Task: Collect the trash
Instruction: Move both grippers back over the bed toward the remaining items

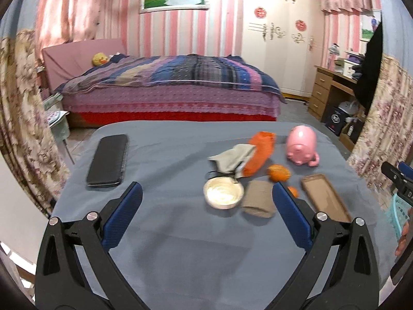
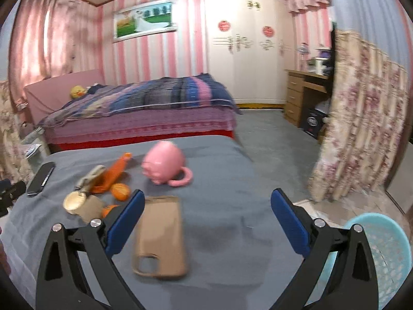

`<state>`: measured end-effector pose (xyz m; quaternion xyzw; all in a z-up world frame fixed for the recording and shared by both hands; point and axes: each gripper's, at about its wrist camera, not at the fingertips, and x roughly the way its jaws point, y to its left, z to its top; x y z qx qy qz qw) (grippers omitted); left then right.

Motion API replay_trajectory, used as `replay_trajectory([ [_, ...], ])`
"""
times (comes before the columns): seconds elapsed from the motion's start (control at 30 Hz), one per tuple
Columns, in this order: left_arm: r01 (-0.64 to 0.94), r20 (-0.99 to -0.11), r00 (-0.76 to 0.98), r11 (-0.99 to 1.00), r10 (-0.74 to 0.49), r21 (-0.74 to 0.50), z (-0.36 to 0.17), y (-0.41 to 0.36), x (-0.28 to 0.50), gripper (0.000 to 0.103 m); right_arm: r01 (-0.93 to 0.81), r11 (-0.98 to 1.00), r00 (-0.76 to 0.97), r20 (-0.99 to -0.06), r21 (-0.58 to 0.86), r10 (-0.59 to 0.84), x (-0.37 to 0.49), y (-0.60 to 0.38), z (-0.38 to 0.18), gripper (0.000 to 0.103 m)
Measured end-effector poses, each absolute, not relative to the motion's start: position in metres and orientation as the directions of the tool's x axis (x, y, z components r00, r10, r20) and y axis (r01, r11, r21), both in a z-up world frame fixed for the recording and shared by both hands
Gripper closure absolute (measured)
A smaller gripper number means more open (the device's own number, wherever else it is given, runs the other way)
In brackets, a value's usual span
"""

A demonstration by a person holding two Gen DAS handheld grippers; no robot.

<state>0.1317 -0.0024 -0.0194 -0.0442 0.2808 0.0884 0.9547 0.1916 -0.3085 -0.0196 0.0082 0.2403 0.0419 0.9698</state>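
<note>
Both tongs are spread wide and nothing is held: the left gripper [image 1: 206, 206] and the right gripper [image 2: 206, 214]. The paper cup [image 1: 224, 192] lies just ahead at 12 o'clock. It should be pinched softly. Orange peel [image 1: 278, 173] is at 1 o'clock, and the blue basket [image 2: 387, 253] is seen at 4 o'clock.

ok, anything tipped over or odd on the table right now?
Yes: the pink pig mug lies tipped on its side, handle touching the table. A paper cup also lies on its side, mouth open, beside orange peels. Nothing looks spilled.
</note>
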Motion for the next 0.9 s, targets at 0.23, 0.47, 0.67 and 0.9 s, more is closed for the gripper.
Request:
replay_trajectory([
  [0.23,-0.256,-0.565,0.802,0.966,0.196,-0.029,-0.031,0.036,0.133,0.006,-0.173,0.985,0.855,-0.495,0.013,0.156,0.214,-0.253,-0.029,0.007],
  [0.47,-0.278,-0.614,0.767,0.959,0.188,-0.054,-0.059,0.046,0.149,0.006,-0.242,0.969,0.833,-0.522,-0.047,0.183,0.221,-0.228,-0.048,0.005],
  [0.67,-0.269,-0.642,0.749,0.961,0.164,-0.068,-0.078,0.038,0.171,0.006,-0.23,0.965,0.844,-0.52,-0.13,0.131,0.227,-0.221,-0.051,0.005],
  [0.9,-0.25,-0.669,0.726,0.968,0.162,-0.037,-0.088,0.02,0.198,0.006,-0.234,0.968,0.816,-0.56,-0.092,0.144,0.238,-0.232,-0.061,0.005],
])
